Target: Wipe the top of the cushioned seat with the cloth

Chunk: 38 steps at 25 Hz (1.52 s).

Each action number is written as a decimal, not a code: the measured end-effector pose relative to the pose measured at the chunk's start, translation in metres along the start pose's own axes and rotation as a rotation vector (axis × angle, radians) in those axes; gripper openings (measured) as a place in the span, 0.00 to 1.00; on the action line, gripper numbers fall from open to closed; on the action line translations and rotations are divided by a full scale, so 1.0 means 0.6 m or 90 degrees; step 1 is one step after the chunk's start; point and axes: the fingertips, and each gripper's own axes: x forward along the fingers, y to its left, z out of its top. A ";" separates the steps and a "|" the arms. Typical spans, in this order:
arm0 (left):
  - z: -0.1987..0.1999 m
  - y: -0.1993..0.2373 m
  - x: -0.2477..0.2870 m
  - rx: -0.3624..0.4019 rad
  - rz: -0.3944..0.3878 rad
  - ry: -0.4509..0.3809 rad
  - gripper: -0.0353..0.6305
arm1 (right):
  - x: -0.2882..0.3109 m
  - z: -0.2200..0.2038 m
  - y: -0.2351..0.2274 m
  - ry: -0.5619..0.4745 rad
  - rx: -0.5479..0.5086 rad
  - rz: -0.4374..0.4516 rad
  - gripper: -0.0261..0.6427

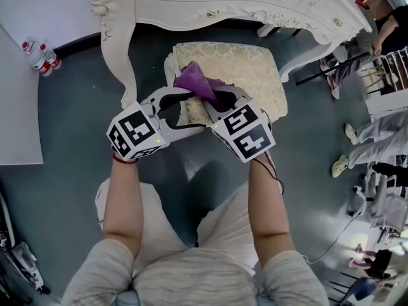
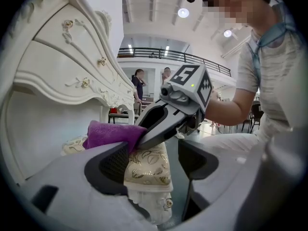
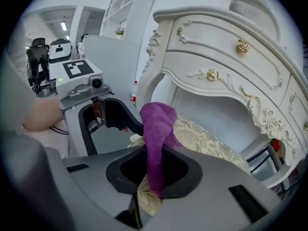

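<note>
Right gripper [image 3: 155,177] pinching purple cloth [image 1: 194,80], cloth bunched over front part of cushioned seat [image 1: 252,69], left gripper [image 2: 155,159] spread wide, empty, just beside cloth.

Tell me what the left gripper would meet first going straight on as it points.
Most likely the near edge of the cushioned seat, which lies between the open fingers of the left gripper. The right gripper, shut on the purple cloth, sits just above that line; depth is unclear.
</note>
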 end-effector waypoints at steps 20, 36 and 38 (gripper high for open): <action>0.033 -0.012 0.015 0.028 -0.005 -0.055 0.55 | -0.073 -0.087 -0.011 -0.031 0.094 -0.062 0.12; 0.012 -0.002 0.061 0.082 0.041 -0.011 0.55 | -0.099 -0.144 -0.083 -0.019 0.128 -0.147 0.12; 0.011 0.000 0.062 0.082 0.045 -0.009 0.55 | -0.101 -0.150 -0.090 -0.013 0.130 -0.153 0.12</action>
